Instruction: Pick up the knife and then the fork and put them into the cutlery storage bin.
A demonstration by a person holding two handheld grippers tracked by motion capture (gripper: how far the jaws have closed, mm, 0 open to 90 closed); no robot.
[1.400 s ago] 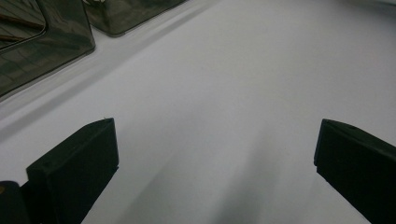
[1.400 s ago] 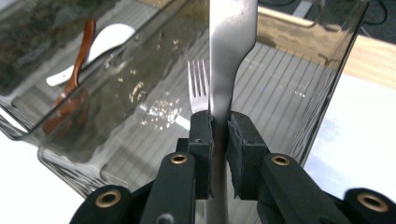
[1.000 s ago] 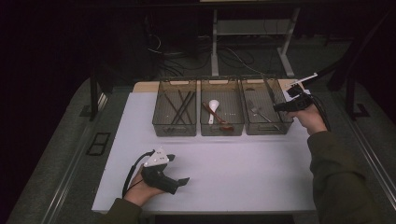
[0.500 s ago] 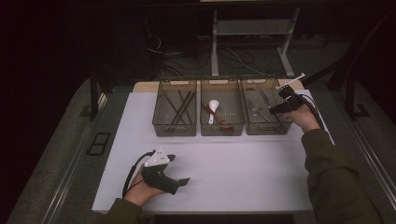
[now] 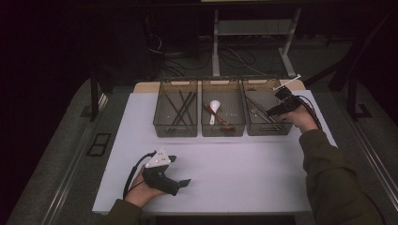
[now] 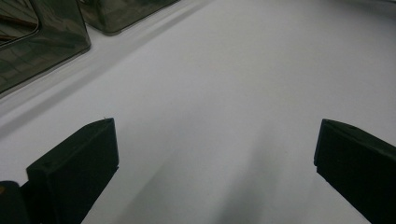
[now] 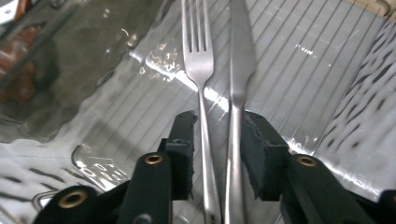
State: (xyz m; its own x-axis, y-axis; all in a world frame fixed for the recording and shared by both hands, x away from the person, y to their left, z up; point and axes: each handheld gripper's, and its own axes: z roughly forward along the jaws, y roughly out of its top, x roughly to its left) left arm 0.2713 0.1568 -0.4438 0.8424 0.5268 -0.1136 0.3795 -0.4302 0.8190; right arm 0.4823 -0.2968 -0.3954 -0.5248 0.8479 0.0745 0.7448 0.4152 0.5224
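Right tongs (image 7: 217,135) in the right bin (image 5: 267,112), fork (image 7: 198,70) and knife (image 7: 240,70) between the jaws.
Jaws have just been opening; the knife handle lies against the right pad, the fork handle sits just off the left one, so no pinch now. Both pieces lie flat on the ribbed bin floor, tips toward 12 o'clock in the right gripper view. Left tongs (image 6: 215,163) spread wide, nothing between them, resting low at 7 o'clock on the white counter (image 5: 244,164).

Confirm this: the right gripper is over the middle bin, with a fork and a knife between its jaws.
Wrong bin. The right gripper is over the right-hand bin, as the high view shows. The fork and knife do lie between its jaws, which have just been opening.
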